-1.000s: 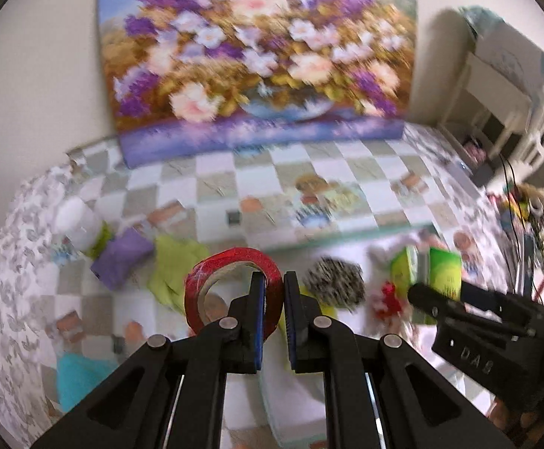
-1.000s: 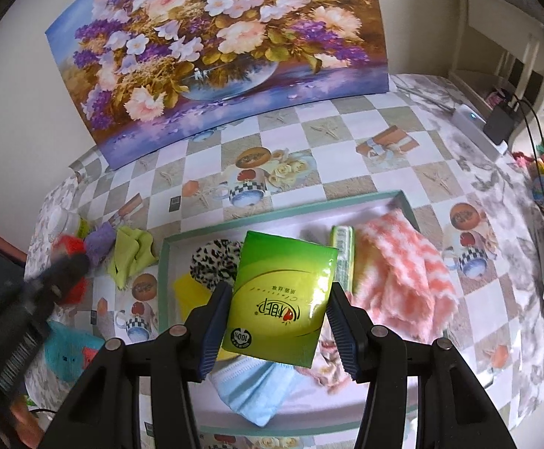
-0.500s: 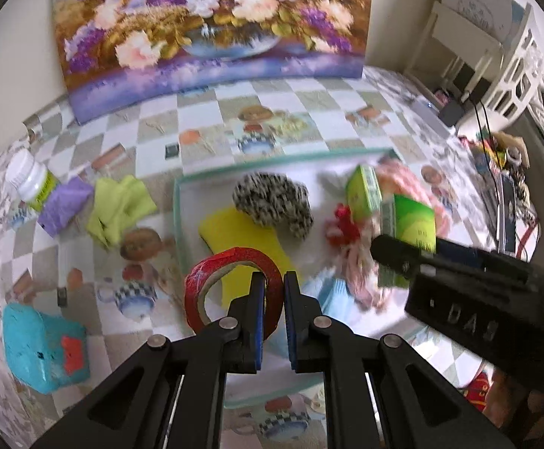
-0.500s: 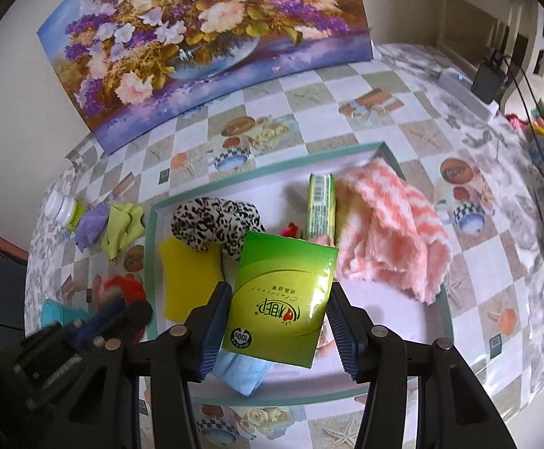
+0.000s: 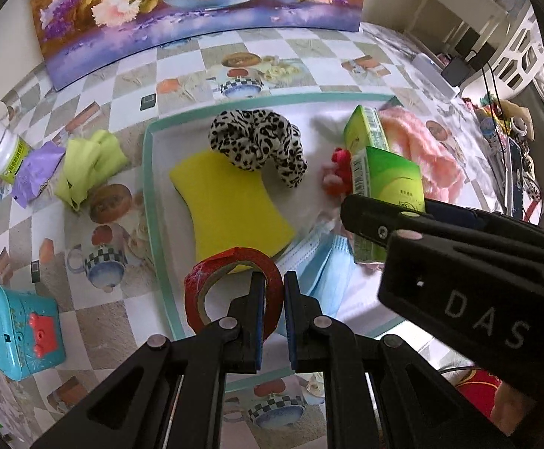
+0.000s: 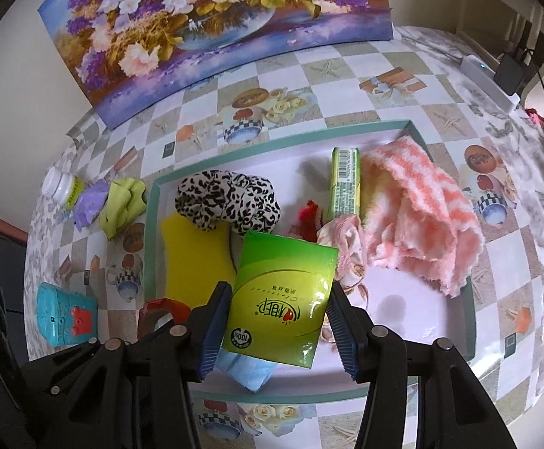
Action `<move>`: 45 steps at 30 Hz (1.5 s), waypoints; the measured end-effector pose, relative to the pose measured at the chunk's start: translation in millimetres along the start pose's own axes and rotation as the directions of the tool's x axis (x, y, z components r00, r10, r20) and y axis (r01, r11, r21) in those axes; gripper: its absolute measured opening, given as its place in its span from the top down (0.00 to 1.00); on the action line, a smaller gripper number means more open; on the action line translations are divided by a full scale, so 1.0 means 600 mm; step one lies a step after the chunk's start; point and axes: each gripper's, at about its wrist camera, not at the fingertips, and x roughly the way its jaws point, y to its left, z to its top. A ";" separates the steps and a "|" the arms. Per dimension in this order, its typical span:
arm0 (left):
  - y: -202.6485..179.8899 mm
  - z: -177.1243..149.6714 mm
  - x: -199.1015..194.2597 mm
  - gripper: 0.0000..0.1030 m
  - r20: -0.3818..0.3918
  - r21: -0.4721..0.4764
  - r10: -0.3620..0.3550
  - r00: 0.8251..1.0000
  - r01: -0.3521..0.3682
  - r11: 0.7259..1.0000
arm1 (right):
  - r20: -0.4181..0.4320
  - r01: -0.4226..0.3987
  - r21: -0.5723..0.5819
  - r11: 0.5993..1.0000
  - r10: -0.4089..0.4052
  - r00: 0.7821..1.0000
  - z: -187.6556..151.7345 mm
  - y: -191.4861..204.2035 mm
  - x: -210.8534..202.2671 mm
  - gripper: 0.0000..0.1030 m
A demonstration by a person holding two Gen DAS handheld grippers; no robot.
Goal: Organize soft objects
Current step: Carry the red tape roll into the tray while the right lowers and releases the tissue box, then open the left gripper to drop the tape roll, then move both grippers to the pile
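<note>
My left gripper (image 5: 272, 288) is shut on the rim of a red tape roll (image 5: 212, 277), held over the near-left corner of the teal-rimmed tray (image 5: 148, 172). My right gripper (image 6: 277, 321) is shut on a green tissue pack (image 6: 283, 295) above the tray's (image 6: 152, 232) middle. Inside the tray lie a yellow sponge (image 5: 227, 202), a leopard-print scrunchie (image 5: 260, 142), a blue face mask (image 5: 328, 265), a second green pack (image 6: 344, 183), a red-and-pink hair tie (image 6: 309, 217) and a pink striped towel (image 6: 421, 224). The red tape roll (image 6: 163, 310) shows at the lower left of the right wrist view.
Left of the tray on the checked tablecloth lie a lime-green cloth (image 5: 85, 164), a purple packet (image 5: 34, 172), a white bottle (image 5: 0, 149) and a turquoise box (image 5: 14, 333). A flower painting (image 6: 212, 30) leans at the back. Cables and clutter (image 5: 511, 142) crowd the right edge.
Both grippers have come down toward the tray, which now looks larger. The left gripper with the tape roll tilted downward and moved over the tray's near-left corner.
</note>
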 end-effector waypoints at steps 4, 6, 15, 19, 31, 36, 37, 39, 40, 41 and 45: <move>-0.001 0.000 0.002 0.87 -0.012 0.001 0.002 1.000 -0.002 1.000 | -0.006 0.004 -0.012 1.000 -0.004 1.000 0.000 0.005 0.002 0.47; 0.000 0.001 -0.001 0.64 -0.009 0.000 0.009 1.000 -0.009 1.000 | -0.007 0.015 -0.017 1.000 -0.016 1.000 0.001 0.008 0.001 0.45; 0.024 0.008 -0.016 0.50 0.023 -0.044 0.037 0.999 -0.036 0.998 | 0.017 0.041 -0.011 0.999 -0.040 0.999 0.005 0.008 -0.009 0.36; 0.043 0.010 -0.018 0.48 0.032 -0.074 0.068 0.997 -0.065 0.995 | 0.026 0.046 -0.002 0.999 -0.046 0.999 0.006 0.006 -0.013 0.36; 0.122 0.016 -0.029 0.38 0.055 -0.216 0.139 0.989 -0.124 0.968 | 0.020 0.076 -0.020 0.997 -0.076 0.997 0.004 0.011 -0.007 0.36; 0.156 0.016 -0.037 0.28 0.067 -0.279 0.177 0.982 -0.152 0.948 | 0.018 0.097 -0.041 0.994 -0.096 0.995 0.005 0.019 -0.004 0.27; 0.162 0.016 -0.038 0.28 0.068 -0.289 0.181 0.981 -0.154 0.945 | 0.018 0.109 -0.047 0.993 -0.108 0.994 0.004 0.021 -0.003 0.23; 0.175 0.015 -0.042 0.24 0.073 -0.315 0.186 0.980 -0.154 0.936 | 0.018 0.121 -0.058 0.991 -0.121 0.993 0.004 0.025 -0.001 0.17; 0.182 0.015 -0.043 0.20 0.076 -0.332 0.191 0.979 -0.156 0.930 | 0.019 0.125 -0.061 0.990 -0.124 0.992 0.004 0.026 -0.001 0.13; 0.187 0.014 -0.045 0.14 0.080 -0.342 0.196 0.977 -0.158 0.926 | 0.022 0.127 -0.063 0.990 -0.126 0.992 0.004 0.027 0.000 0.07; 0.209 0.014 -0.049 0.12 0.084 -0.379 0.229 0.970 -0.181 0.907 | 0.037 0.136 -0.080 0.987 -0.134 0.990 0.004 0.035 -0.001 0.01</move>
